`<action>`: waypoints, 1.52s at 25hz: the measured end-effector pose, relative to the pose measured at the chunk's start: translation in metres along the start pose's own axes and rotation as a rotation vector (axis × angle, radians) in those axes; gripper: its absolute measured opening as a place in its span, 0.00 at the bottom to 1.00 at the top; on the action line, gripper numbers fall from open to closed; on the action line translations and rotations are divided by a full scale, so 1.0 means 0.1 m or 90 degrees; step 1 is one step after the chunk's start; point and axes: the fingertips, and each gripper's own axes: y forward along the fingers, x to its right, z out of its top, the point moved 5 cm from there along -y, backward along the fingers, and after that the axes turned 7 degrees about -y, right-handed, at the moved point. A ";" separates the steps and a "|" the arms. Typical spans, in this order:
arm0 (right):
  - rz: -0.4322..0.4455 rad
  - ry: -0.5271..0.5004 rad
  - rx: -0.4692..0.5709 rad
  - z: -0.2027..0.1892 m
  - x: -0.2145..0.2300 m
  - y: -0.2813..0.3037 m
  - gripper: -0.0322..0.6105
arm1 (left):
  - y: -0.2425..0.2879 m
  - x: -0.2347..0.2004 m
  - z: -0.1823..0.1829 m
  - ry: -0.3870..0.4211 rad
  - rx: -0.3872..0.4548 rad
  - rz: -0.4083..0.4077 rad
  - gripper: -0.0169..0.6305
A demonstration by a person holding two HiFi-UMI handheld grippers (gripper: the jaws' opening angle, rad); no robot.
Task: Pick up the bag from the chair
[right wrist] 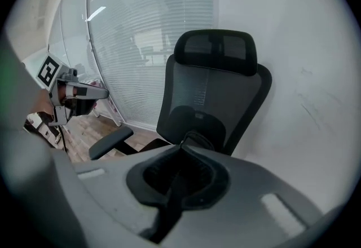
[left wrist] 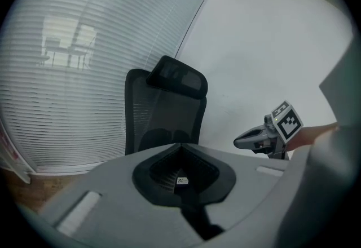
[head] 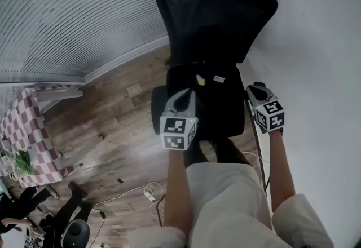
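A black bag (head: 214,103) lies on the seat of a black office chair (head: 220,10), with a yellow tag (head: 199,79) and a white label (head: 219,79) on its top. My left gripper (head: 183,98) hovers over the bag's left side. Its jaws meet at the tip, with nothing seen held. My right gripper (head: 256,90) hangs beside the chair's right edge, jaws also together. In the left gripper view the jaws (left wrist: 180,146) point at the backrest (left wrist: 169,117). In the right gripper view the jaws (right wrist: 181,148) face the chair (right wrist: 211,94), and a dark strap loop (right wrist: 197,137) shows just past the tip.
A glass wall with blinds (head: 73,10) runs along the left and a white wall (head: 321,44) along the right. A table with a checked cloth (head: 22,128) stands at far left. Cables (head: 149,191) lie on the wood floor. The chair's armrest (right wrist: 110,141) sticks out.
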 end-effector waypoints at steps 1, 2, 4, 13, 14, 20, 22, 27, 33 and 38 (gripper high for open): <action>0.004 -0.006 -0.004 0.02 0.01 0.04 0.05 | 0.00 -0.01 0.01 -0.003 0.002 0.001 0.04; 0.008 -0.015 -0.007 0.04 0.01 0.07 0.05 | -0.01 -0.01 0.02 -0.005 0.004 0.002 0.04; 0.014 -0.030 -0.012 0.07 -0.01 0.14 0.05 | -0.04 -0.02 0.02 -0.005 0.007 0.005 0.04; 0.082 -0.030 -0.015 0.05 -0.05 0.44 0.05 | 0.08 -0.07 -0.02 -0.018 -0.006 0.059 0.04; 0.088 -0.026 -0.015 0.04 -0.01 0.45 0.05 | 0.10 -0.04 -0.01 -0.009 -0.010 0.060 0.04; 0.097 0.026 0.002 -0.12 0.40 0.42 0.05 | 0.23 0.23 0.10 0.066 -0.042 0.064 0.04; 0.106 0.026 0.004 -0.14 0.50 0.48 0.05 | 0.29 0.28 0.16 0.057 -0.039 0.075 0.04; 0.128 0.015 0.010 -0.17 0.65 0.71 0.05 | 0.44 0.39 0.11 -0.012 -0.019 0.067 0.04; 0.141 -0.009 0.019 -0.19 0.75 0.95 0.05 | 0.47 0.53 -0.11 -0.004 -0.055 0.093 0.04; 0.172 -0.056 0.036 -0.07 0.92 1.23 0.05 | 0.65 0.60 -0.06 0.000 -0.048 0.108 0.04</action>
